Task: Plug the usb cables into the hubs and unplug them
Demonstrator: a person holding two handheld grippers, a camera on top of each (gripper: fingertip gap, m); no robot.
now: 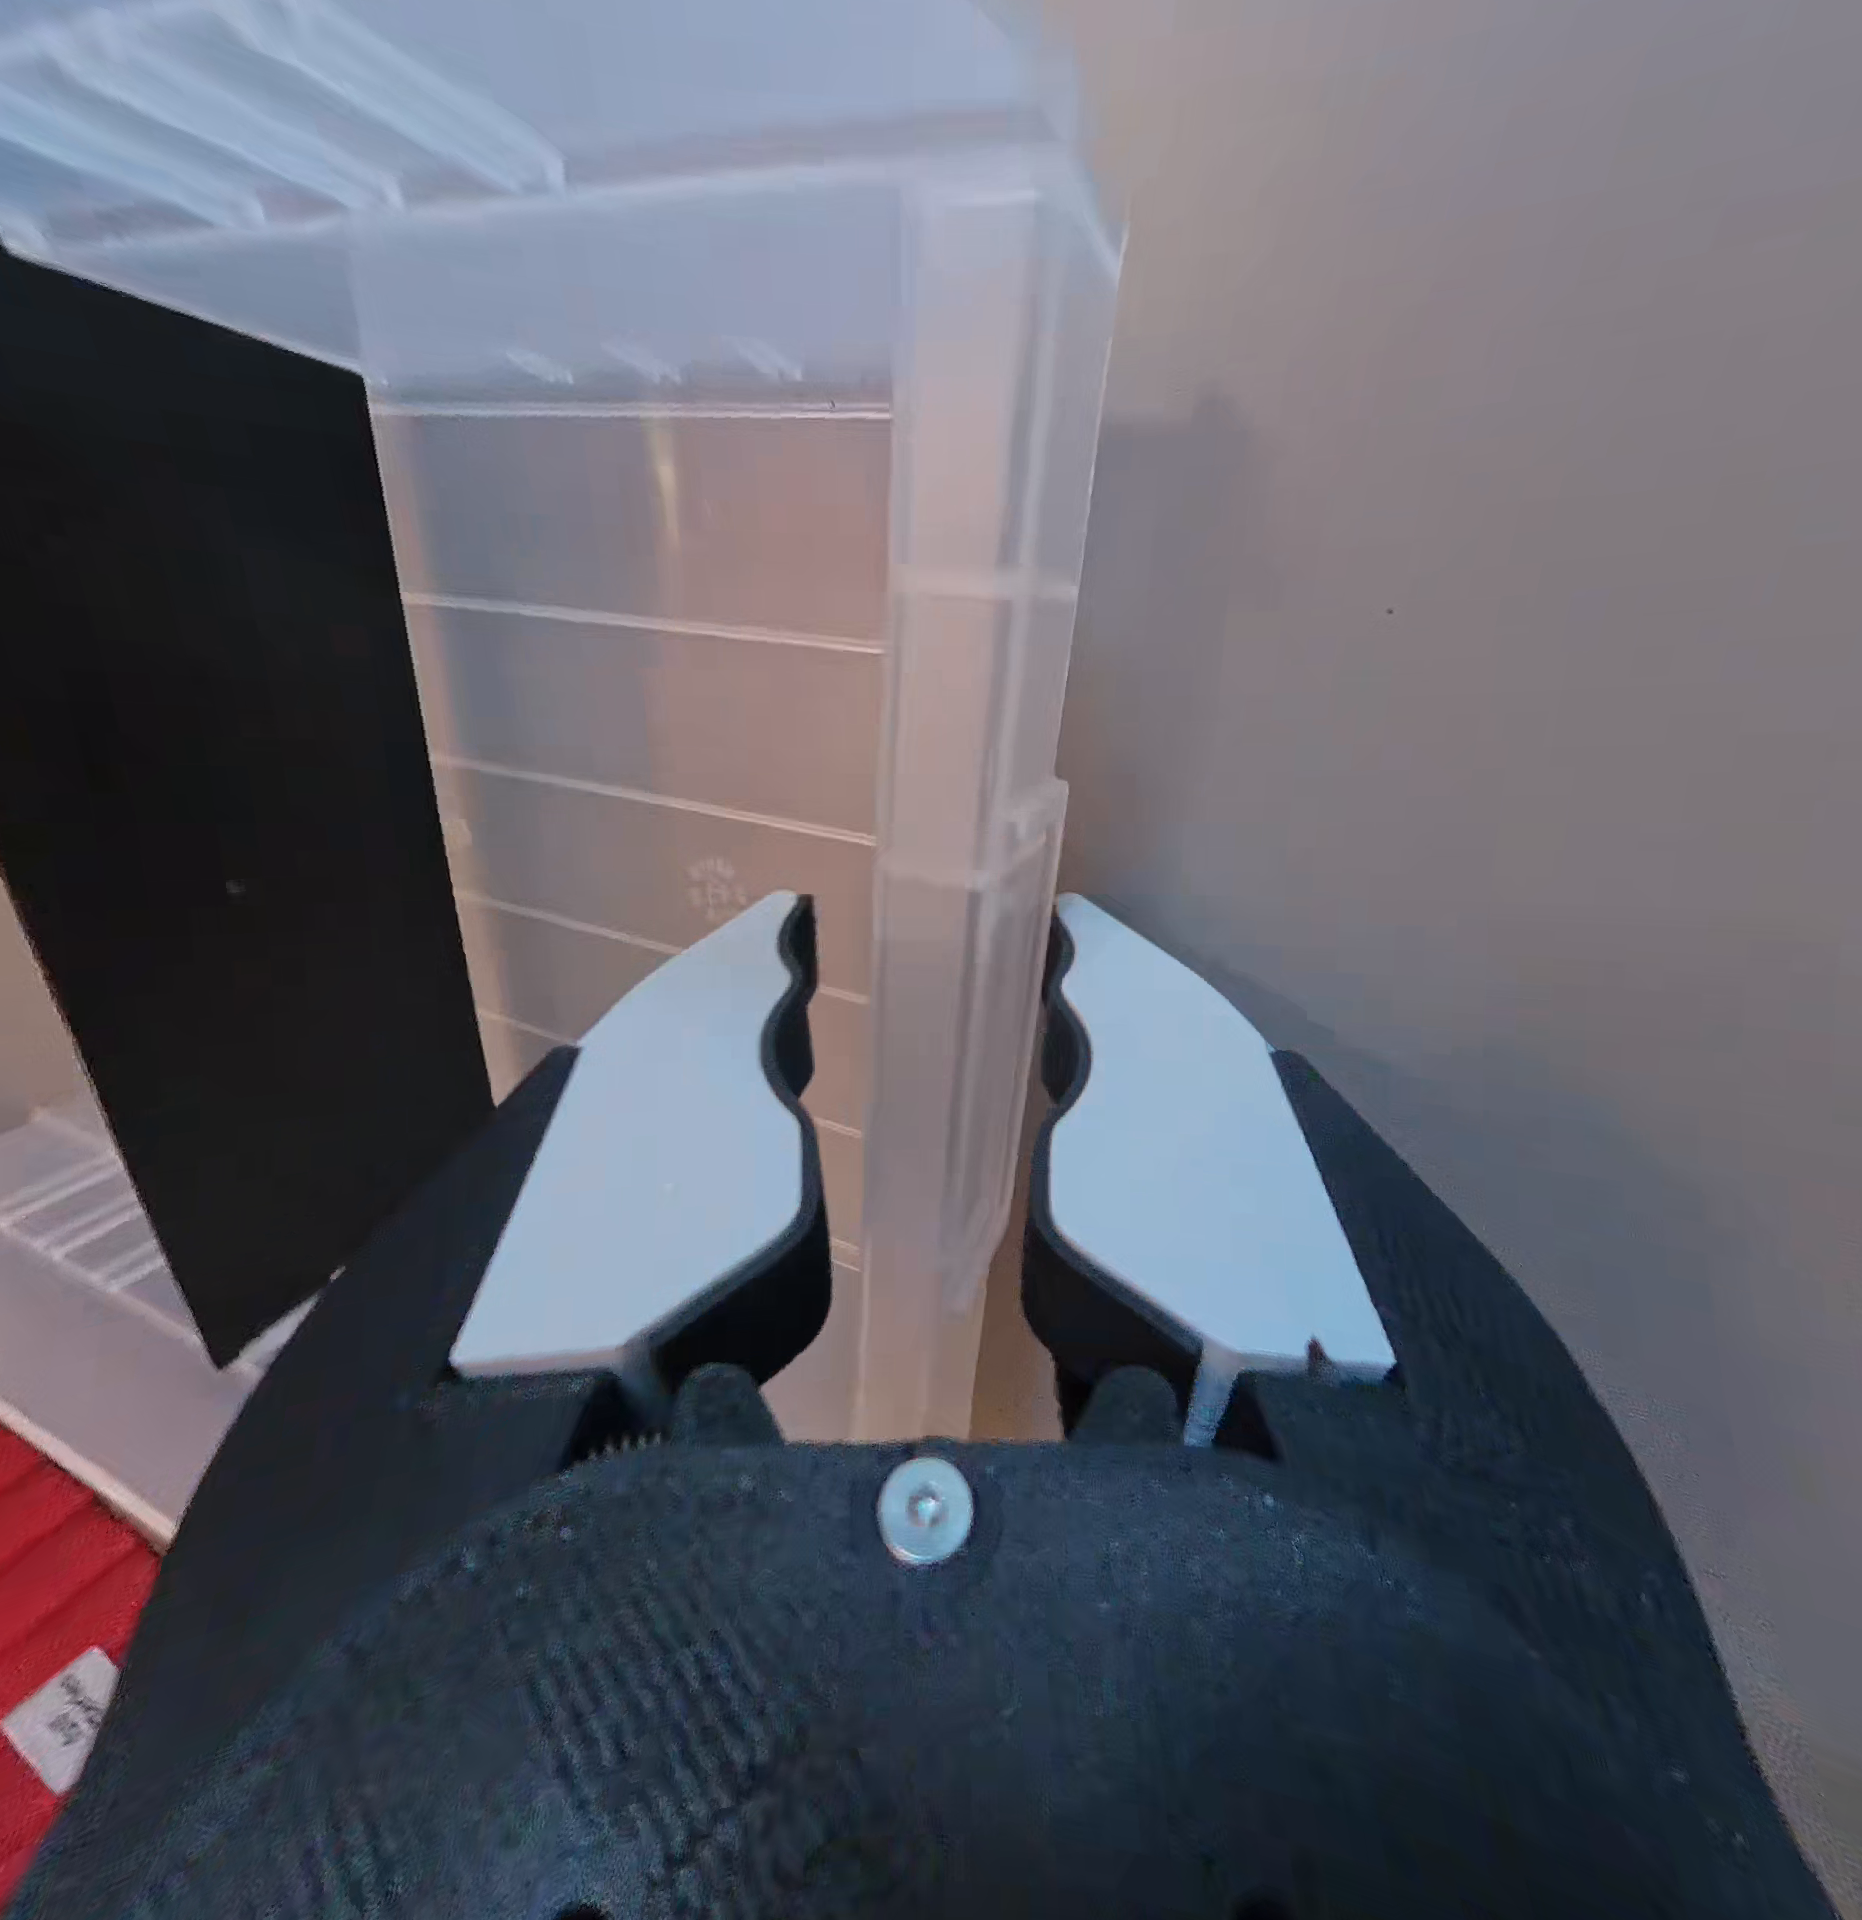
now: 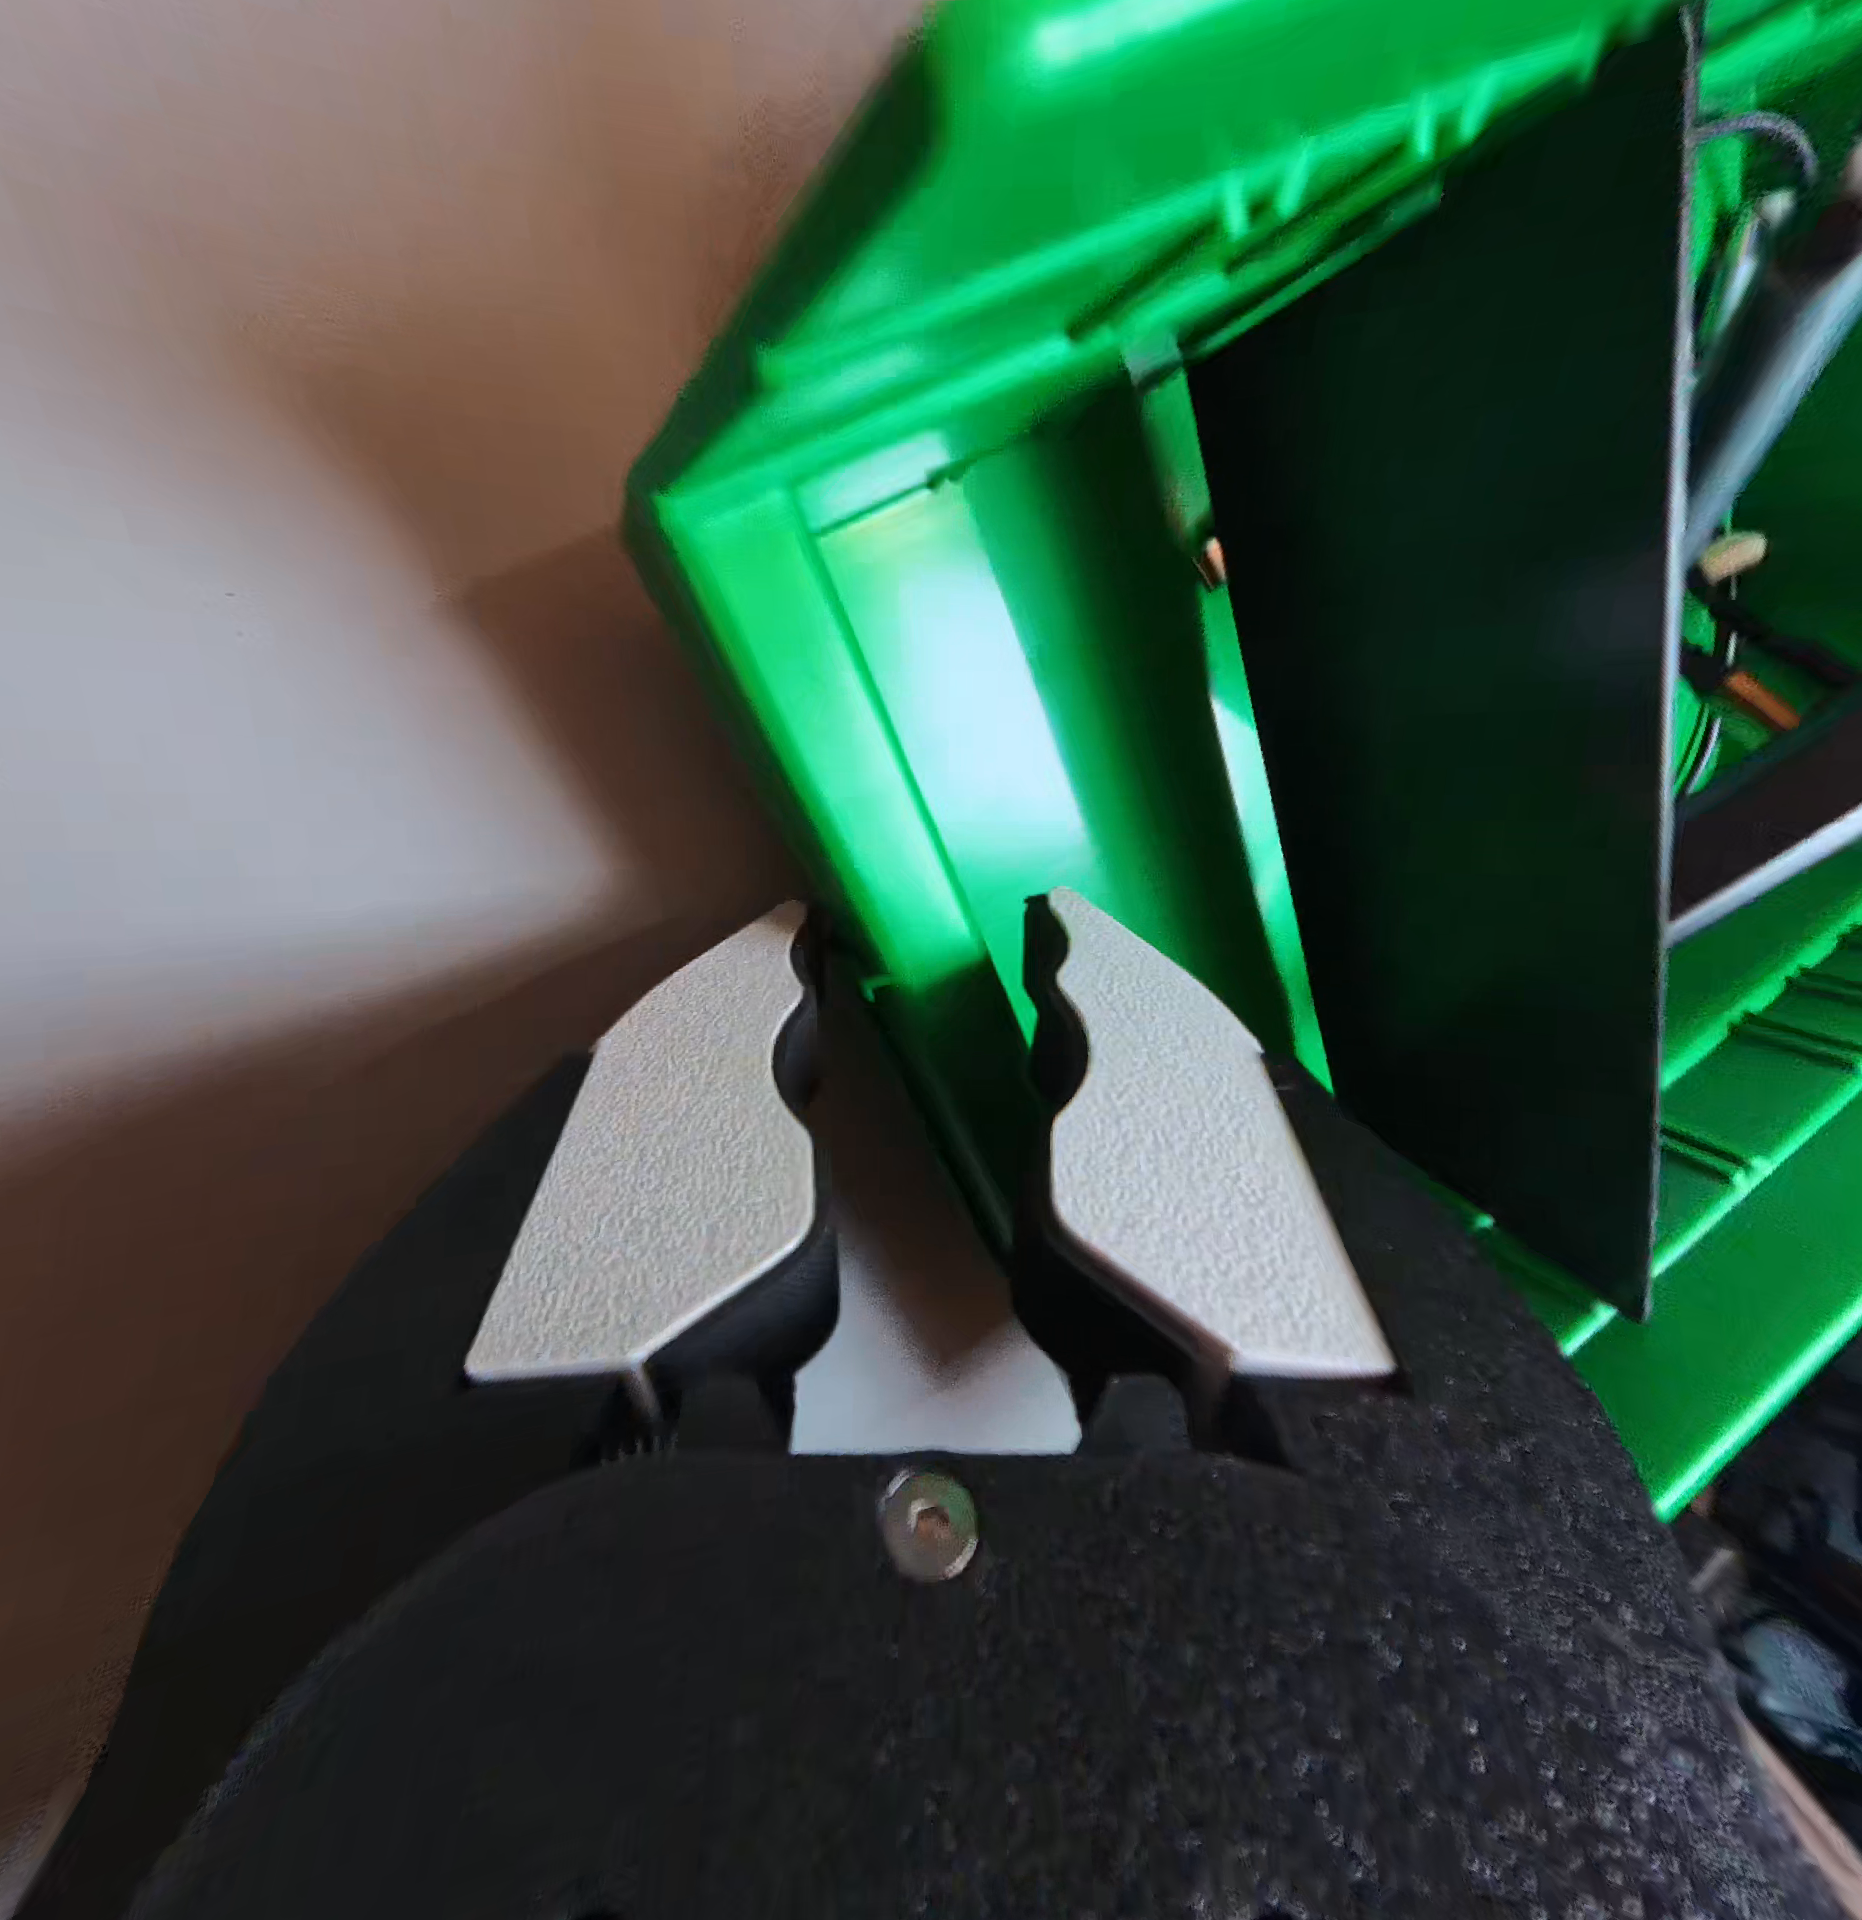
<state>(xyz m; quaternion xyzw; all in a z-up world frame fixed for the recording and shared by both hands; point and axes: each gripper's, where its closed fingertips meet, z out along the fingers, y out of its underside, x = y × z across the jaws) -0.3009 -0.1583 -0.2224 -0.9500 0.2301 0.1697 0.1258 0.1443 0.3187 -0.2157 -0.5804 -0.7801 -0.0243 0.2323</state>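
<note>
My left gripper [image 1: 927, 925] has its fingers apart, straddling the corner edge of a clear plastic bin [image 1: 636, 644], with a black panel [image 1: 179, 727] to its left. My right gripper [image 2: 922, 925] has its fingers apart around the corner rim of a green bin [image 2: 906, 644]. Cables [image 2: 1758, 177] show inside it; no hub can be made out

Left wrist view: looks forward along the left gripper [image 1: 929, 935], very close to a corner of a clear plastic bin [image 1: 636, 623] by a pale wall [image 1: 1478, 623].
Right wrist view: looks forward along the right gripper [image 2: 922, 925], very close to a corner of a green bin [image 2: 906, 582], tilted in the picture.
Shared: 0 things seen in both views.
</note>
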